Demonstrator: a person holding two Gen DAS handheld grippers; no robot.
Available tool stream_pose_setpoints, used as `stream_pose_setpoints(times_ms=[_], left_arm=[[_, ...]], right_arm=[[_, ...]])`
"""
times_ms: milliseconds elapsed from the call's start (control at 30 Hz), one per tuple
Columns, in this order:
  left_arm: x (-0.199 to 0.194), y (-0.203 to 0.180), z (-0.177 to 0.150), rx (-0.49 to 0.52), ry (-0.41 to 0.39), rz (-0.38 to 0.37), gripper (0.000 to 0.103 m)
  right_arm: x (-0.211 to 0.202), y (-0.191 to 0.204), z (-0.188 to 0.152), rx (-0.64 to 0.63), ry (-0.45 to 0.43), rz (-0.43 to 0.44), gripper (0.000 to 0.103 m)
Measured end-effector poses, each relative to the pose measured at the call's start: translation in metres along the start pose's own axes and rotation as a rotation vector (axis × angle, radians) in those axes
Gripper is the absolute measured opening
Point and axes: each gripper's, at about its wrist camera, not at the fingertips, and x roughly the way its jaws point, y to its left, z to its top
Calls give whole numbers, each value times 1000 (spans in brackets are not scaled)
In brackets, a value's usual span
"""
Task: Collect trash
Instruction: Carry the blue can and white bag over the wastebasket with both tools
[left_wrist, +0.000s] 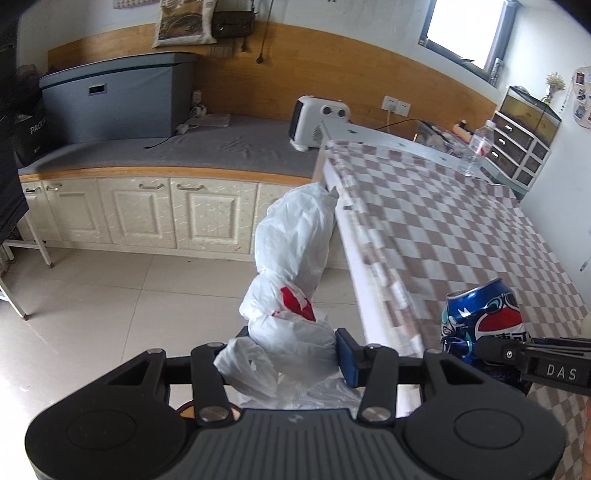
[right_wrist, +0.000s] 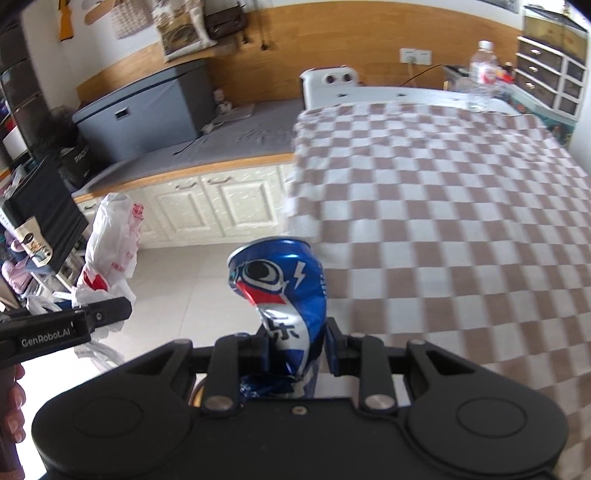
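Note:
My right gripper (right_wrist: 297, 349) is shut on a crushed blue Pepsi can (right_wrist: 284, 291) and holds it upright at the left edge of the checked table (right_wrist: 461, 221). The can also shows in the left wrist view (left_wrist: 484, 321), with the right gripper's finger (left_wrist: 517, 350) against it. My left gripper (left_wrist: 291, 350) is shut on a white plastic bag with red print (left_wrist: 291, 266), which hangs beside the table's left side above the floor. The bag also shows in the right wrist view (right_wrist: 110, 251), with the left gripper (right_wrist: 99, 314) in front of it.
A clear plastic bottle (left_wrist: 478, 147) stands at the table's far end. A white fan heater (left_wrist: 321, 122) and a grey box (left_wrist: 118, 99) sit on the cushioned bench over cream cabinets (left_wrist: 147, 214). Drawer units (left_wrist: 521, 147) stand at the far right. Tiled floor (left_wrist: 110, 302) lies left.

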Motion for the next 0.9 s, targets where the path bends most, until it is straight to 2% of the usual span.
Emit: stream_pose_setpoints(times_ms=[267,467,600,767,900], left_arm=[[25,68,-5,13,74,34,48],[58,110,-26,20,163,55,48],[83,131,-47,10,224,65,48],[122,158,-83,-37,318,62,48],[155,174,-112,-27,381,71,48]], right_arm=[[52,66,-9,9,56,44,28],[103,102,-29,30,109,61,28],[141,118,-53,48,153,66,28],[191,127,-97,80,254,38,28],[232,130,-136,107,331,13,28]])
